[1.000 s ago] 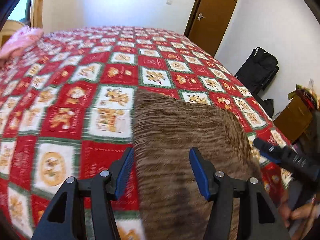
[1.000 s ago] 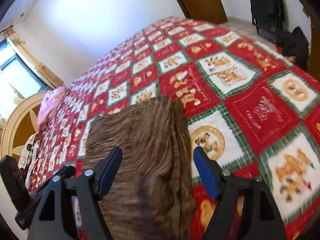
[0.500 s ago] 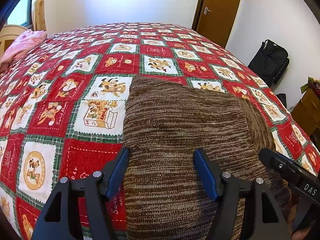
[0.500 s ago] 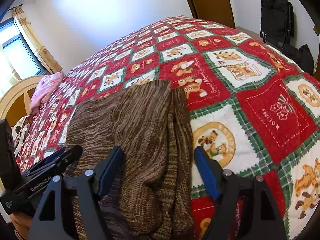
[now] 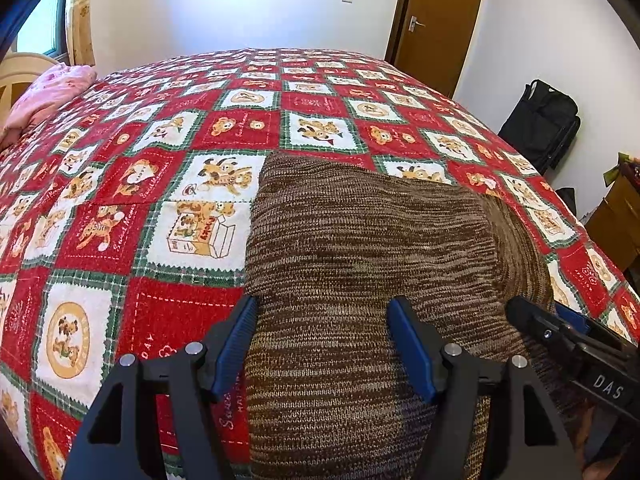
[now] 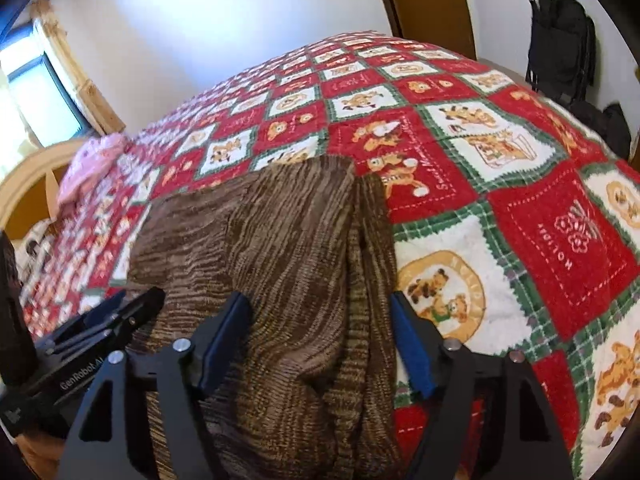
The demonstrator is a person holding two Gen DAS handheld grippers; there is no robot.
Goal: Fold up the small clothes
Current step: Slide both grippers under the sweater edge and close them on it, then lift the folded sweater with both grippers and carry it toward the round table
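Observation:
A brown striped knit sweater [image 5: 360, 240] lies flat on the bed, its near end under both grippers. My left gripper [image 5: 322, 302] is open and straddles the sweater's left edge, one pad beside the cloth and the other over it. My right gripper [image 6: 318, 296] is also open, its jaws closing slightly. It stands over the sweater's [image 6: 288, 240] right side, where a folded-in strip [image 6: 372, 232] runs along the edge. Each gripper shows in the other's view: the right gripper [image 5: 560, 340] and the left gripper [image 6: 112, 320] stand close side by side.
The bed wears a red, white and green patchwork blanket [image 5: 160, 208] with bear pictures. A pink cloth [image 5: 44, 96] lies at the far left by the headboard. A brown door [image 5: 436, 20], a black bag [image 5: 540, 124] and a wooden cabinet [image 5: 616, 220] stand to the right.
Both grippers have come down closer to the sweater's near end, and the left jaws stand a little wider. The sweater now lies still and spread flat.

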